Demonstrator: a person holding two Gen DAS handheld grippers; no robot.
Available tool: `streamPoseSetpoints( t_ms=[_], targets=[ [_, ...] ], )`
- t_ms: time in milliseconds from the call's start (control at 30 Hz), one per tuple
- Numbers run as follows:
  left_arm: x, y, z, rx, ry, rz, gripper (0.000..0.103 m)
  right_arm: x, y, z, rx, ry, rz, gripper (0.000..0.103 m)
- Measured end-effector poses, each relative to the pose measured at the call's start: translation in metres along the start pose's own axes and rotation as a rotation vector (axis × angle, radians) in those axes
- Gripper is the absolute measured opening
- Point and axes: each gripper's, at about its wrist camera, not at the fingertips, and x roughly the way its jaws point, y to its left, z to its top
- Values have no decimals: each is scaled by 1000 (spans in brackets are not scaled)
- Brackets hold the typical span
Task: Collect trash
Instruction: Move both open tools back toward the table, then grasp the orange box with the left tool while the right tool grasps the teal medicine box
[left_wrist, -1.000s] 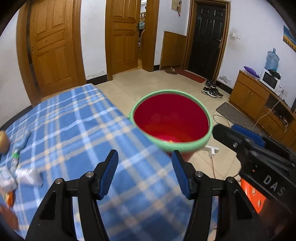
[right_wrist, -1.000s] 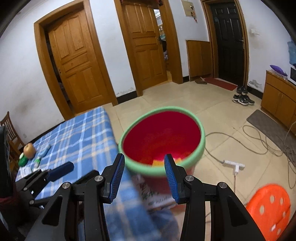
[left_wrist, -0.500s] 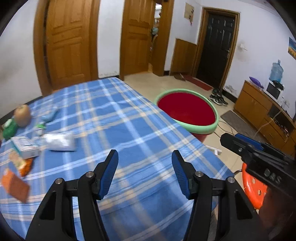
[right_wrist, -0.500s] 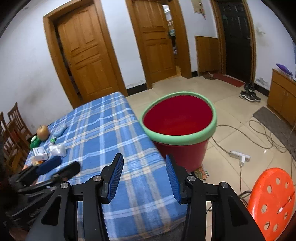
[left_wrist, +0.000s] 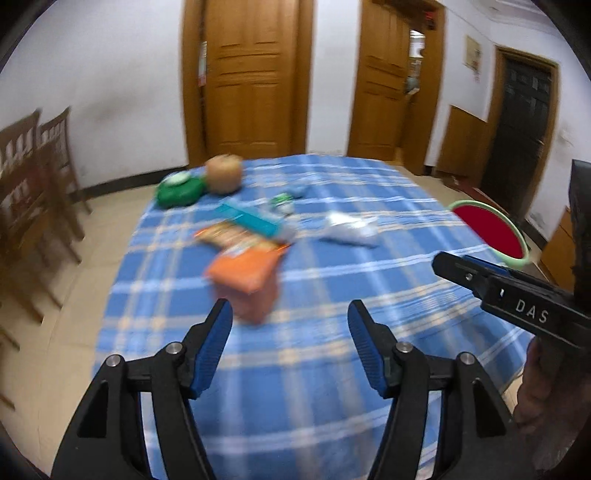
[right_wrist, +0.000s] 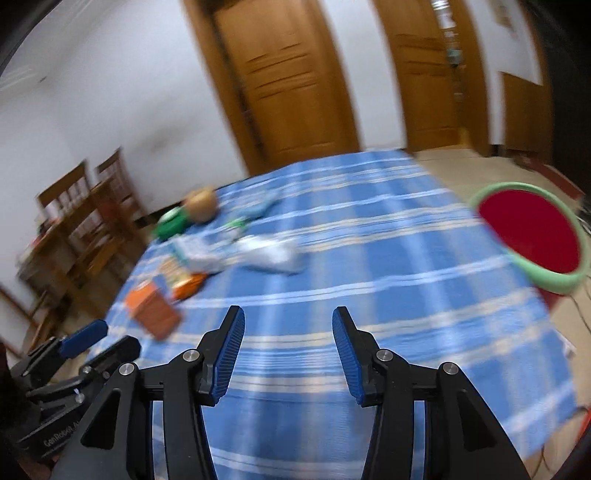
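Note:
Trash lies on the far left part of the blue plaid tablecloth (left_wrist: 369, 295): an orange box (left_wrist: 247, 280), a flat snack packet (left_wrist: 236, 236), a teal and white carton (left_wrist: 251, 218) and a crumpled white bag (left_wrist: 351, 229). My left gripper (left_wrist: 289, 308) hovers just short of the orange box, its jaws opening with nothing between them. My right gripper (right_wrist: 288, 314) is open and empty over the bare cloth, with the white bag (right_wrist: 269, 251) ahead of it. The red bin with a green rim (right_wrist: 532, 236) stands off the table's right edge. Both views are blurred.
A green object (left_wrist: 179, 190) and a round brown thing (left_wrist: 223, 173) sit at the table's far end. Wooden chairs (left_wrist: 33, 177) stand left of the table. Wooden doors (left_wrist: 251, 77) line the back wall. Tiled floor surrounds the table.
Both grippers have swung left, away from the red bin and over the table. The trash pile now lies ahead of them. The left jaws stand slightly wider.

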Motion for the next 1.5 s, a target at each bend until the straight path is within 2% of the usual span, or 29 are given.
streamPoseSetpoints(
  t_ms=[67,133,167,300,400,433,533,600,667,800,833,933,1000,1133,1233,1300,1367,1500],
  targets=[
    [0,14,-6,-26,4,-9,74,8,14,-1,-38,13,22,51],
    [2,28,-9,-66,-10,-22,89,18,30,0,-70,33,47,51],
    [5,34,-9,-86,-20,-27,91,21,35,0,-78,40,59,51],
    [23,51,0,-122,-19,-56,92,25,47,-4,-112,56,76,51],
    [42,56,10,-102,3,-35,92,29,50,-6,-119,70,88,51],
    [49,58,14,-106,31,-45,92,31,48,-4,-117,73,93,51],
    [62,63,21,-159,84,-141,92,29,47,-2,-120,70,109,51],
    [66,61,25,-163,77,-131,92,27,47,0,-126,65,110,51],
    [70,57,29,-146,84,-120,87,26,47,3,-127,59,112,51],
    [85,50,31,-107,150,-122,49,33,42,14,-76,67,151,51],
    [87,50,30,-106,157,-114,47,35,42,18,-72,68,158,51],
    [84,55,30,-120,145,-78,46,45,47,32,-100,61,167,53],
    [78,60,29,-143,120,-46,46,57,50,43,-103,94,197,58],
    [68,70,27,-153,88,0,46,85,56,61,-90,158,242,59],
    [68,79,26,-184,100,12,46,115,63,72,-109,214,253,73],
    [68,79,24,-183,106,7,46,133,67,76,-138,230,249,77],
    [67,78,23,-176,113,-3,46,147,70,79,-153,244,224,77],
    [67,75,19,-169,123,-30,47,174,73,82,-161,301,251,78]
  ],
)
